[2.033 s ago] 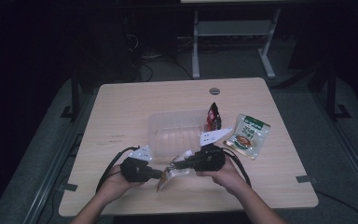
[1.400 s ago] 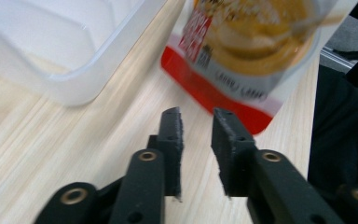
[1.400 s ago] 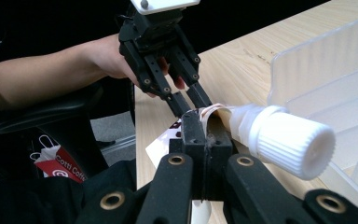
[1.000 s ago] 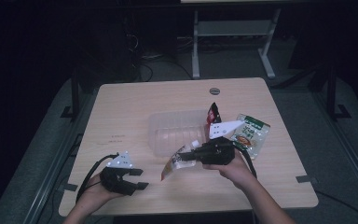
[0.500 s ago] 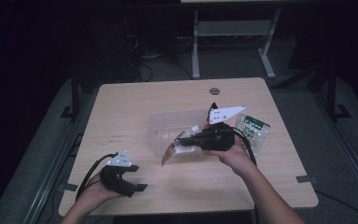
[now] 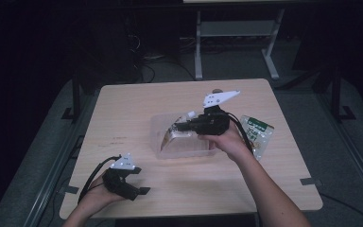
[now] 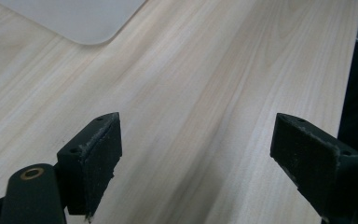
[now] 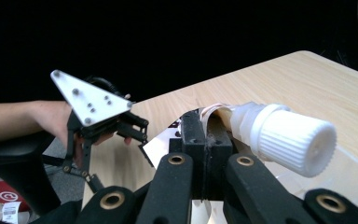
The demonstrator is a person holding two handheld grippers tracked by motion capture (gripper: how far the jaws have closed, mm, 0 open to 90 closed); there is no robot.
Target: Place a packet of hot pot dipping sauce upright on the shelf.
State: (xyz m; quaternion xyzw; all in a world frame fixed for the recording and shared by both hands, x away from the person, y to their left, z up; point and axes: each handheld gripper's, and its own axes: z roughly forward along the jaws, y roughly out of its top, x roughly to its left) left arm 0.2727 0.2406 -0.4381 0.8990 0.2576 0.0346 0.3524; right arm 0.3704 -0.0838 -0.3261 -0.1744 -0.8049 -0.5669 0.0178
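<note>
Pouch with white ribbed screw cap now over the clear plastic tray, carried there from the near edge of the worktop within the last two seconds; pinched at the crumpled neck beside the spout by the right hand-held gripper, jaws pressed tight on the thin film. Left hand-held gripper withdrawn to the near left corner, jaws just opened and now spread wide, nothing between the pads. Judged: handover to one hand complete, placing into the tray likely next, release not yet made.

Pouch soft, glossy, creased, brownish. Cap hard, finely ridged. Tray thin, translucent, rounded corners, shallow walls. Green printed packet flat just right of the tray. Worktop pale wood-grain laminate, smooth. Pads matte, black, slightly worn.
</note>
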